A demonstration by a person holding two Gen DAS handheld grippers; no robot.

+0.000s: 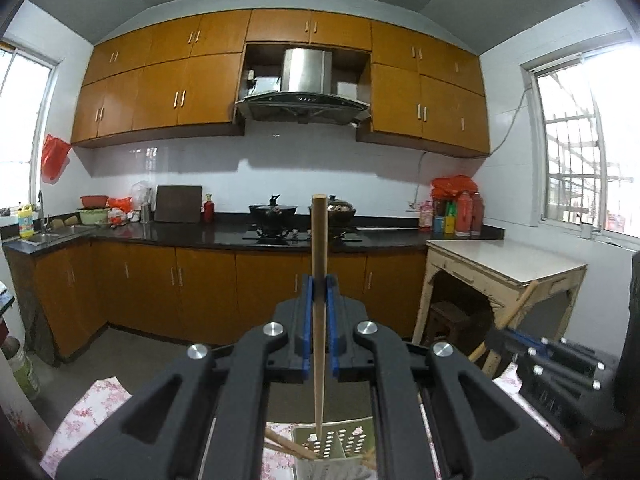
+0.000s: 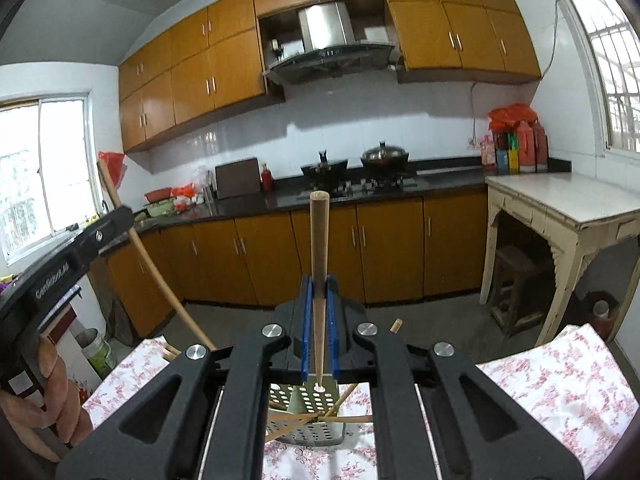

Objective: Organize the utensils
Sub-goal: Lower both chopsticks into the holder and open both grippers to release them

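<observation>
Kitchen cupboards behind, I held one chopstick [image 1: 319,240] in my left gripper [image 1: 319,292], another chopstick [image 2: 319,232] in my right gripper [image 2: 319,292], jaws clamped, above the half-filled holder [image 2: 304,412] on the counter [image 2: 552,396]; loose sticks [image 2: 320,420] remained.

Right gripper [image 2: 319,280] clamps chopstick [image 2: 319,240] above perforated holder [image 2: 308,400].

Daylight floods in from 2 windows, the left window [image 1: 24,128] and the right window [image 1: 588,148], both blown out to white. The room is evenly bright, with soft shadows beneath the upper cabinets [image 1: 168,80]. Fisheye distortion bows straight lines toward dark, vignetted corners. The near black frame [image 2: 60,264] blurs slightly.
</observation>
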